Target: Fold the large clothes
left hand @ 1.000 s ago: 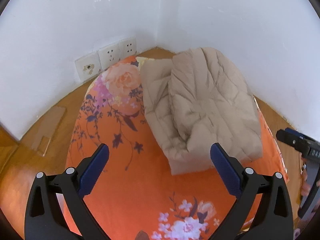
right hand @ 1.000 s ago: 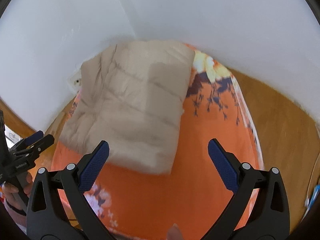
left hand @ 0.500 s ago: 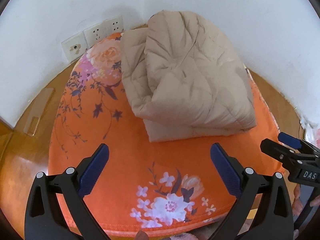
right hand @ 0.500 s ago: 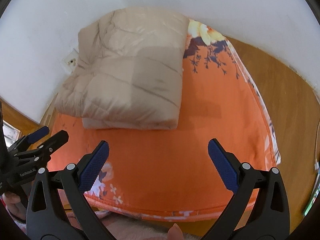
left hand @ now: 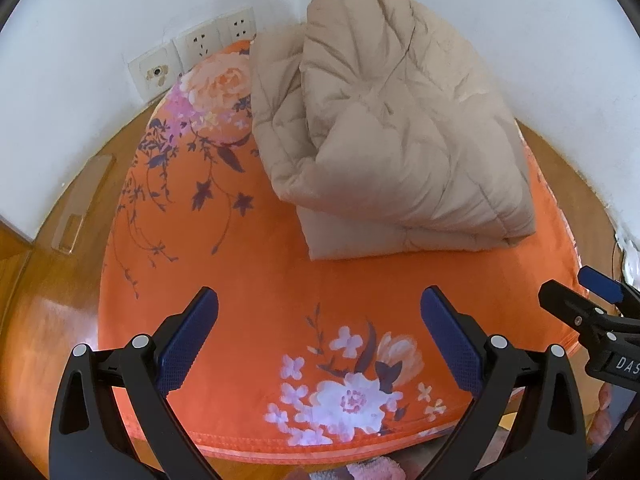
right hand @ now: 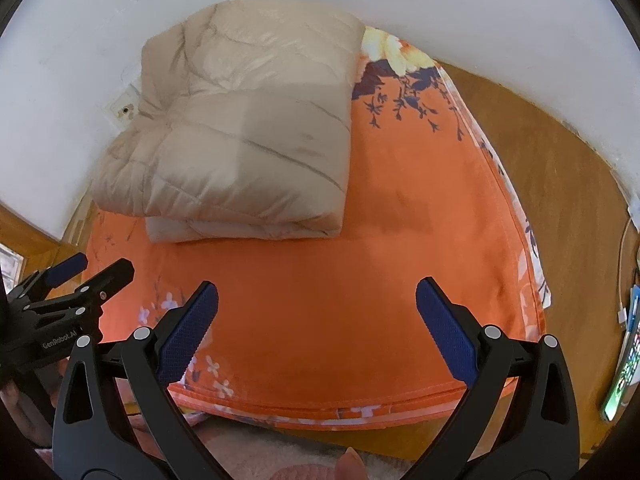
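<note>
Both grippers have pulled back from the folded beige puffer jacket (left hand: 396, 136), so more orange cloth shows in front of it than a second ago. One jacket, folded into a thick bundle, sits at the far end of the one orange floral blanket (left hand: 256, 280), up against the white wall corner (left hand: 80, 40). Left gripper (left hand: 318, 330) hangs over the near blanket edge, jaws spread wide, nothing between them. Right gripper (right hand: 316, 322) same: jaws wide apart, empty, well apart from the jacket. Three wall sockets (left hand: 196, 46) in a row, just beside the blanket's far left corner. Wooden floor (right hand: 560, 208) around the blanket. One phone (right hand: 624, 376) with a lit screen at far right, white cable (right hand: 622, 264) near it. Nothing lies between grippers and jacket.
</note>
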Demonstrator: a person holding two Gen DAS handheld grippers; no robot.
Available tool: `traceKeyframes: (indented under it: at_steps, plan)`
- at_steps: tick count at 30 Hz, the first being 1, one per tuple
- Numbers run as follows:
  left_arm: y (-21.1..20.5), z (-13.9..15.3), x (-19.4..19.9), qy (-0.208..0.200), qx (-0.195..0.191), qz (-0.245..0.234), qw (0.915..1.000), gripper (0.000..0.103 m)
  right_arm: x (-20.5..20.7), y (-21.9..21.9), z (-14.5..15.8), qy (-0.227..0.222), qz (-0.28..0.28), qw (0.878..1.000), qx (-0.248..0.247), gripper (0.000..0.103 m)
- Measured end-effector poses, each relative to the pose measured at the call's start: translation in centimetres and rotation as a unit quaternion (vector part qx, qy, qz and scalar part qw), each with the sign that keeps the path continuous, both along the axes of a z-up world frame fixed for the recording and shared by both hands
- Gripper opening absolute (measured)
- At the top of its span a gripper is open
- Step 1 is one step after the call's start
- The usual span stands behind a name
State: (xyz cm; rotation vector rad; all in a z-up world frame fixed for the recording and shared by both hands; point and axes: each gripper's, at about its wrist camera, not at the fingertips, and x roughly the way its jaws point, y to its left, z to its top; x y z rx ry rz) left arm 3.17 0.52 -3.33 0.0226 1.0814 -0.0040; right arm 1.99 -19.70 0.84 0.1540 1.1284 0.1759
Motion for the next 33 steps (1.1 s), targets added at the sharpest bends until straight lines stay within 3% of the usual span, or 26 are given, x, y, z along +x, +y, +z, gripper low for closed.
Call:
traceKeyframes:
  at_steps: [12,33]
  plan:
    - [0.4,-0.7,0.1,0.018,0.002,0.024,0.9995,0.097,-0.1,-0.1,-0.4,0.009,0.0,1.0,-0.002,0.098]
    - [-0.6,-1.2,0.0,0.028,0.013,0.018,0.9994,0.097,0.0,0.1,-0.5,0.01,0.008,1.0,-0.012,0.098]
